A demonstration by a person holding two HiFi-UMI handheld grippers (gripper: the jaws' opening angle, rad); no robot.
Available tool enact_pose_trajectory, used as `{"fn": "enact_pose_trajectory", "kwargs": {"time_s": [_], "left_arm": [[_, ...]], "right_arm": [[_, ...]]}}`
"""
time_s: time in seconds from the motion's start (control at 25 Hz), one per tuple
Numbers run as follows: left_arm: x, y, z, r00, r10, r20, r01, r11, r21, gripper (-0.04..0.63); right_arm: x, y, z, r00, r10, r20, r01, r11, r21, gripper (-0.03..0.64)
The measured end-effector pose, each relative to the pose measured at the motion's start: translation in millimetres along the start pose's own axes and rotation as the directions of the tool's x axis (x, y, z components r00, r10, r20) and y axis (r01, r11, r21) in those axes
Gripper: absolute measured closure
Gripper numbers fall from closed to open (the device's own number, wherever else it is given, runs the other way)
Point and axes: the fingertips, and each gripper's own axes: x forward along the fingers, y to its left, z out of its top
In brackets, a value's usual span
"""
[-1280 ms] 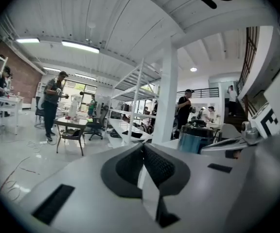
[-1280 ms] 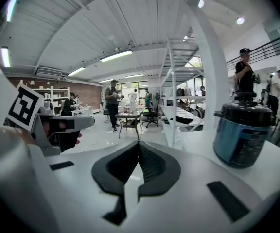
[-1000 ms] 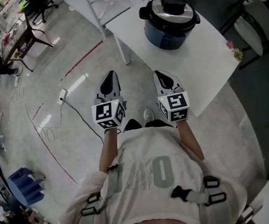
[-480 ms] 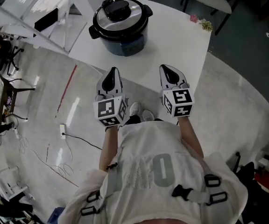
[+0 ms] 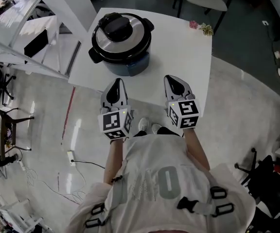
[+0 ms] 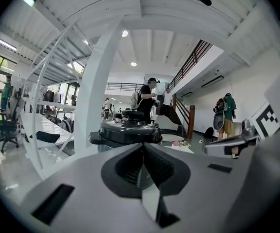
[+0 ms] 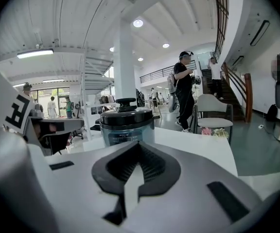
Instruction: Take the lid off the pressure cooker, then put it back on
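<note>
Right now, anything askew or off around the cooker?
Nothing stands out. The pressure cooker sits upright on the white table, lid seated level. Left tool and right tool are shut, empty, short of it.

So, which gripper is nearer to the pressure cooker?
Left. The left gripper points at the pressure cooker from just short of it, without touching. The right gripper is level with the left one but farther off to the side.

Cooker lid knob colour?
The lid knob is black; the head view shows it best.
</note>
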Motion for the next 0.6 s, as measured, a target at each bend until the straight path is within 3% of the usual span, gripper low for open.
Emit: {"fn": "enact_pose_trajectory", "kwargs": {"time_s": [0.32, 0.44, 0.48, 0.52, 0.56, 0.6], "left_arm": [[14, 39, -15, 0.999, 0.022, -0.042, -0.023, 1.0, -0.021, 0.575], [22, 46, -18, 0.999, 0.03, -0.043, -0.031, 0.999, -0.024, 0.574], [26, 45, -19, 0.999, 0.019, -0.042, -0.021, 0.999, -0.035, 0.529], [29, 44, -20, 0.999, 0.006, -0.041, -0.008, 0.999, -0.052, 0.396], [32, 43, -22, 0.999, -0.002, -0.041, -0.001, 0.997, -0.074, 0.305], [36, 43, -24, 0.999, -0.003, -0.044, -0.001, 0.995, -0.096, 0.256]], "right_arm": [[27, 9, 4, 1.0, 0.012, -0.023, -0.011, 1.0, 0.021, 0.607], [41, 5, -1, 0.997, 0.054, -0.05, -0.052, 0.997, 0.05, 0.526], [47, 3, -3, 0.996, 0.068, -0.057, -0.064, 0.996, 0.065, 0.43], [52, 0, -4, 0.996, 0.072, -0.061, -0.067, 0.995, 0.079, 0.266], [56, -4, -5, 0.996, 0.068, -0.064, -0.062, 0.994, 0.09, 0.213], [60, -9, -6, 0.996, 0.062, -0.067, -0.055, 0.994, 0.097, 0.204]]}}
